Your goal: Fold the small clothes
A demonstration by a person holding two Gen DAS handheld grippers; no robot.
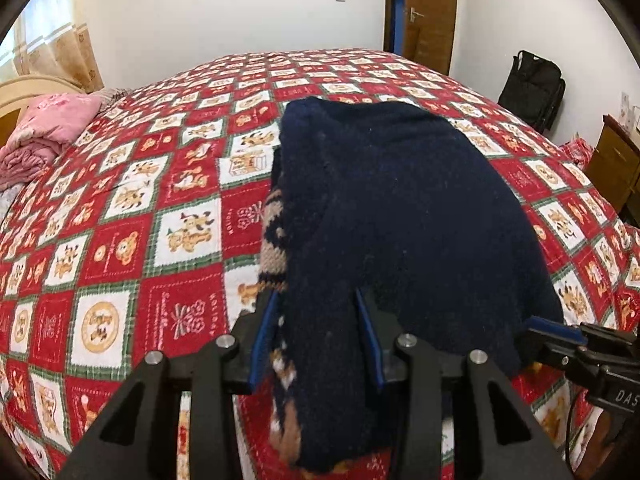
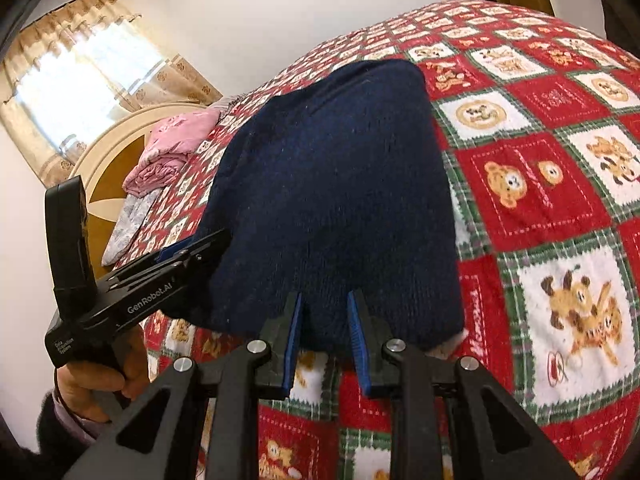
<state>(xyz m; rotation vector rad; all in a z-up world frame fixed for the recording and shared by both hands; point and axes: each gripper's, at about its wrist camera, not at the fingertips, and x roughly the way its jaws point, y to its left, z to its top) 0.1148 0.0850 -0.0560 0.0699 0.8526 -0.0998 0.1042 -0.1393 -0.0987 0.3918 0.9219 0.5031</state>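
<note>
A dark navy knitted sweater (image 1: pixel 400 208) with a tan patterned band lies folded on the red checked bedspread (image 1: pixel 120 240). My left gripper (image 1: pixel 316 296) is shut on its near left edge, and the knit bunches between the blue pads. My right gripper (image 2: pixel 325 296) is shut on the near edge of the sweater (image 2: pixel 332 184) further right. It also shows in the left wrist view, where the right gripper (image 1: pixel 552 332) meets the sweater's near right corner. The left gripper (image 2: pixel 192 248) appears in the right wrist view, held by a hand (image 2: pixel 100 380) and clamped on the sweater's left edge.
A folded pink blanket (image 1: pixel 48 128) lies at the head of the bed by a round headboard (image 2: pixel 116 148). A black bag (image 1: pixel 532 88) and a wooden cabinet (image 1: pixel 612 160) stand beyond the bed's right side. A wooden door (image 1: pixel 428 12) is at the back.
</note>
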